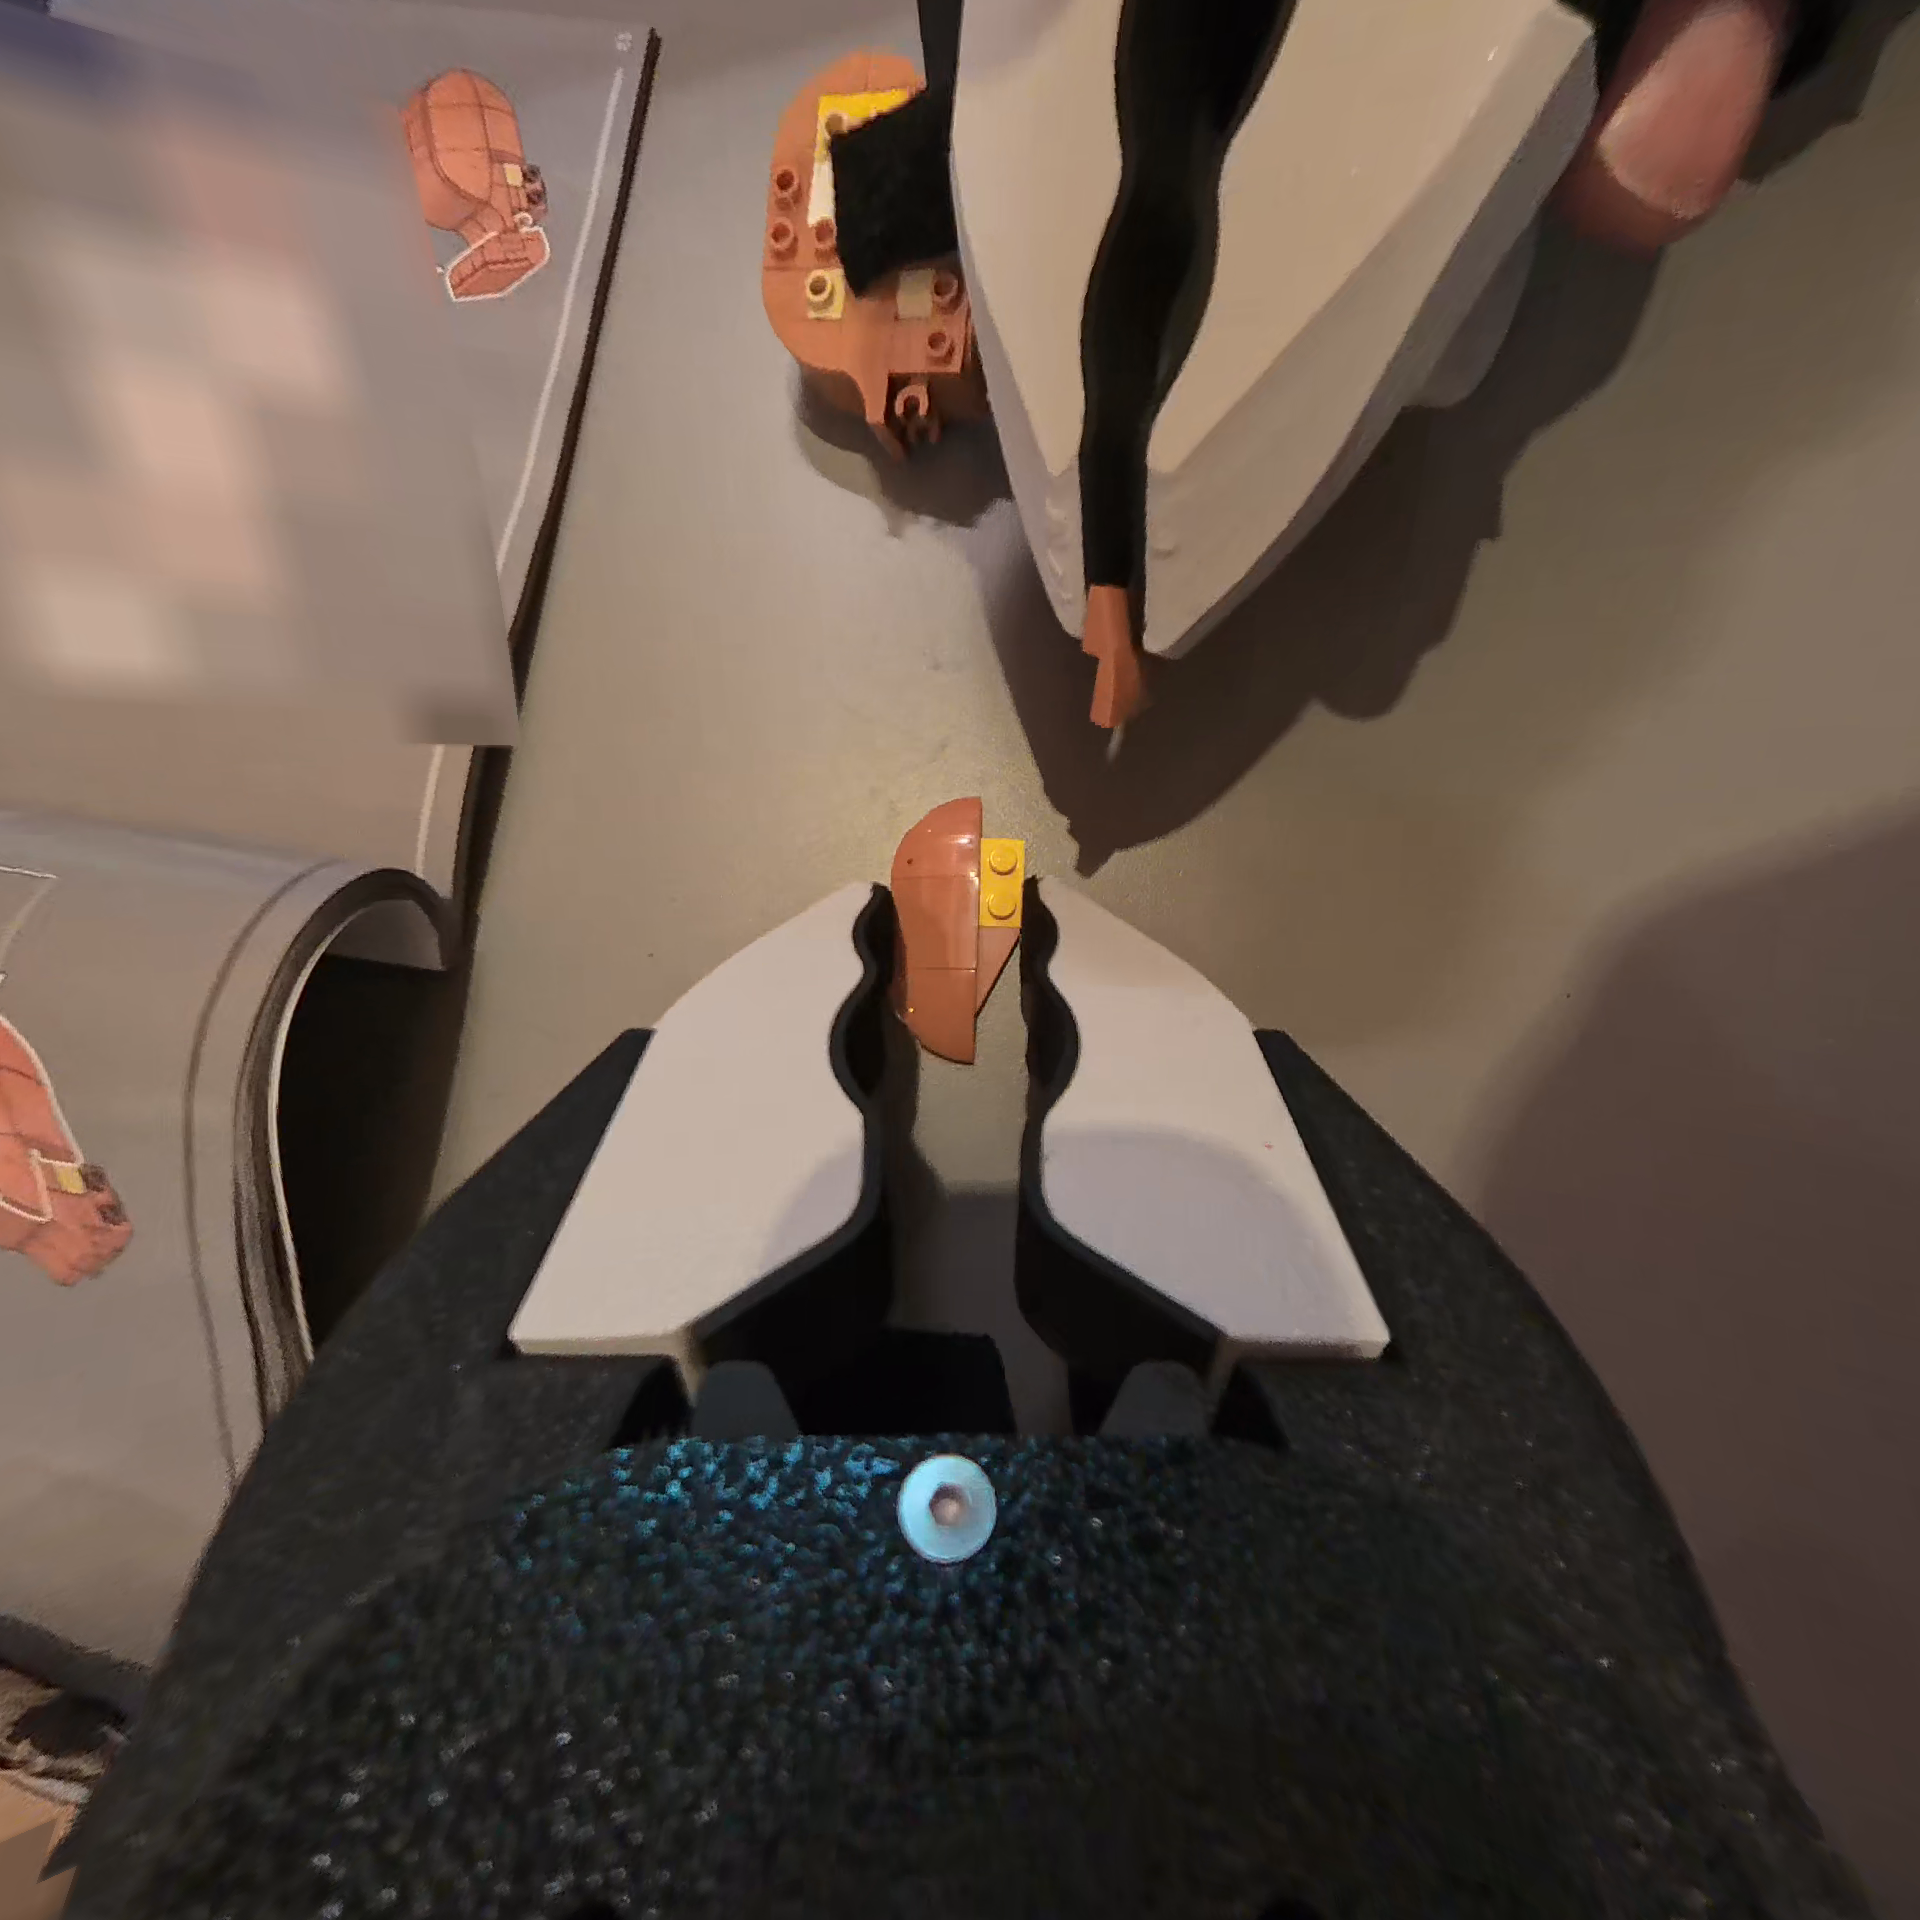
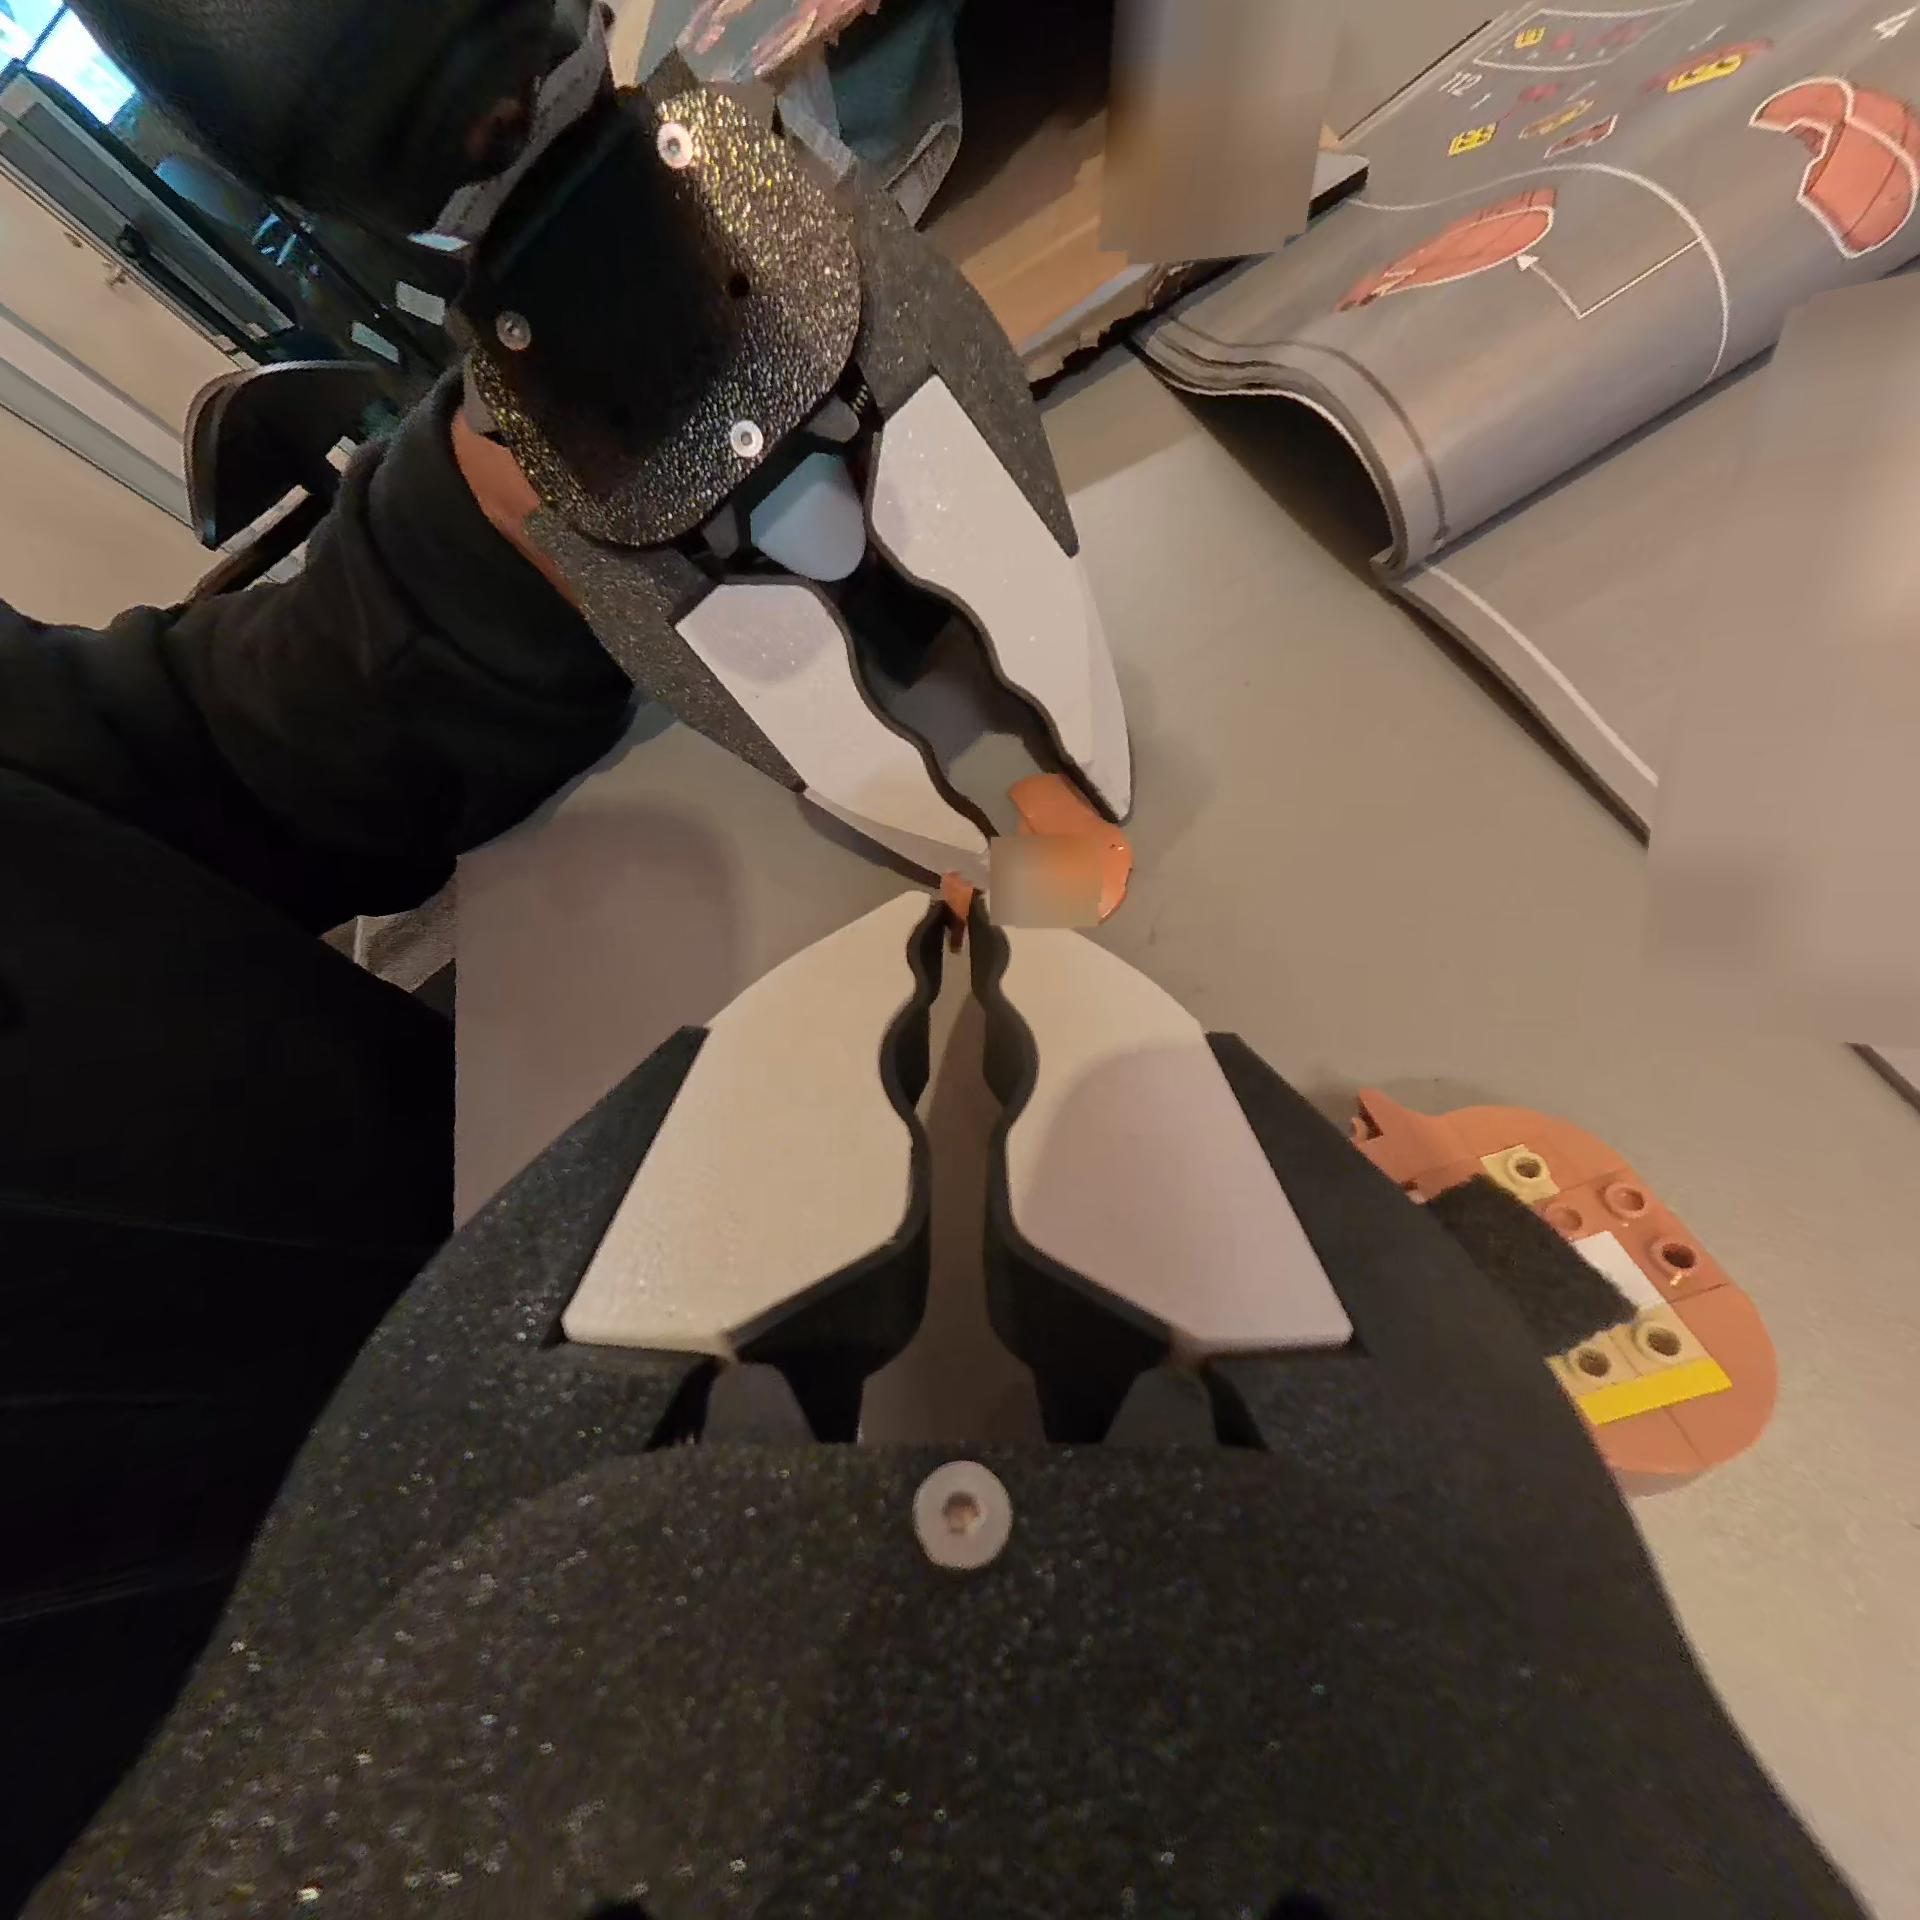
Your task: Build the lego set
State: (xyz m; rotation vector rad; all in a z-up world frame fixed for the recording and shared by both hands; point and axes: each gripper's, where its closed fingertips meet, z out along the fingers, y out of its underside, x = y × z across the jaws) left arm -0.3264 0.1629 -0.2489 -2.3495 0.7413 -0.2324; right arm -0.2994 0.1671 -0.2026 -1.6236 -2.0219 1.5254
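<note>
In the left wrist view my left gripper [image 1: 956,904] is down on the grey table [image 1: 727,675]. Its pads press on both sides of a brown curved lego piece [image 1: 940,935] with a yellow two-stud plate [image 1: 1003,883] on its right flank. The right wrist view shows this gripper [image 2: 1049,821] from the front, with the brown piece [image 2: 1081,821] at its tips. My right gripper [image 2: 956,925] is shut on a thin brown lego piece [image 2: 956,899]. That piece sticks out of the right gripper's tips [image 1: 1114,665], just beyond the left gripper.
A larger brown lego build [image 1: 862,312] with studs, tan and yellow parts and a black patch lies on the table; it also shows in the right wrist view [image 2: 1662,1299]. An open instruction booklet [image 1: 312,416] lies alongside [image 2: 1558,312]. A person's thumb [image 1: 1662,135] and dark sleeve [image 2: 260,675] are close. The left gripper's tips are roughly 6 centimetres from the right gripper's.
</note>
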